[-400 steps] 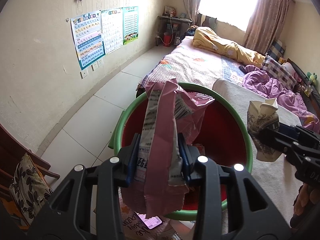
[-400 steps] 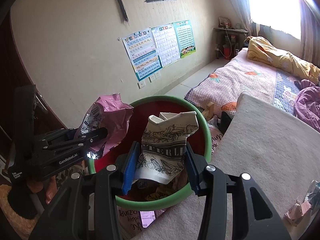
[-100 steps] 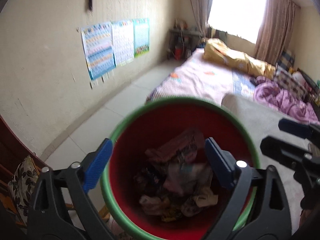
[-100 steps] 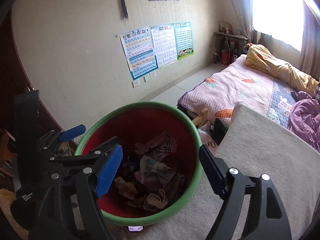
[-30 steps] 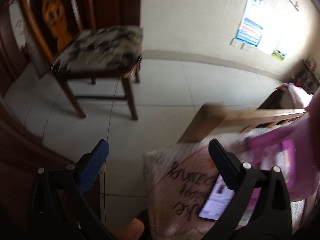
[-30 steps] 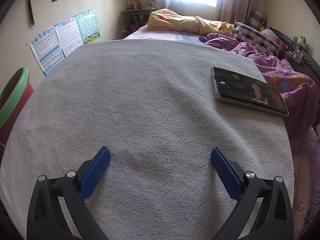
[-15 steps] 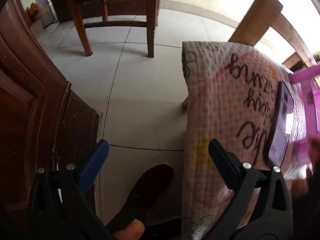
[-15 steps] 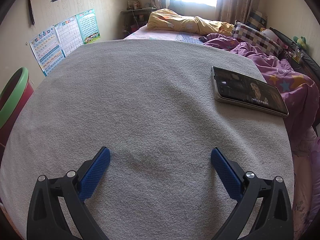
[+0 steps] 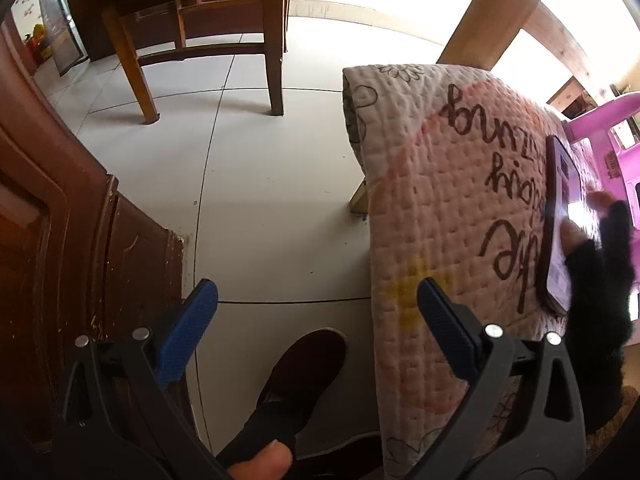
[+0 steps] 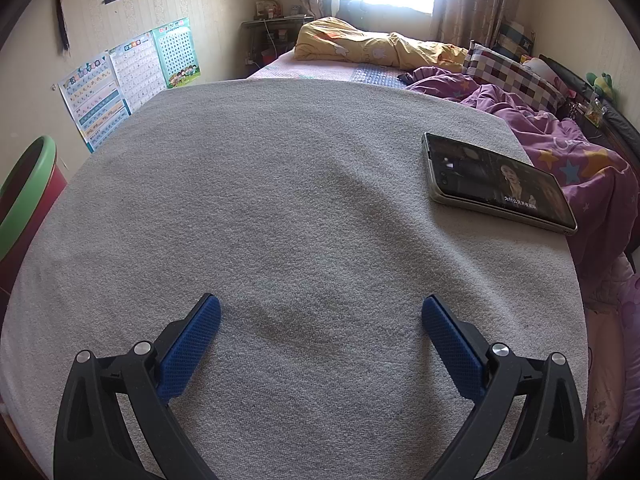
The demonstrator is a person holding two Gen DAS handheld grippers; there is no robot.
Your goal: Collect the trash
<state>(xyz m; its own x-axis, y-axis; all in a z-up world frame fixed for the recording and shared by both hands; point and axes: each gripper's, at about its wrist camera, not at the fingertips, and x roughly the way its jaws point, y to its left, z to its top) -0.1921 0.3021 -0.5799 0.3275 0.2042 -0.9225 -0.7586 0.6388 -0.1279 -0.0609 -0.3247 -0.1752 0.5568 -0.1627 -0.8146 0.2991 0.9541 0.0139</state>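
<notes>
I find my left gripper (image 9: 316, 304) released and empty over floor tiles (image 9: 280, 200). My right gripper (image 10: 320, 320) is likewise released above the grey towel (image 10: 300, 200), phone (image 10: 496, 184) at two o'clock.

A dark phone in a clear case (image 10: 498, 184) lies flat on the grey towel-covered table (image 10: 280, 208), near its right edge. Beyond the table sit a yellow quilt (image 10: 372, 50), a purple star-print duvet (image 10: 560, 140) and a checked pillow (image 10: 516, 74). Left of the table, colourful charts (image 10: 132, 76) hang on the wall.
</notes>
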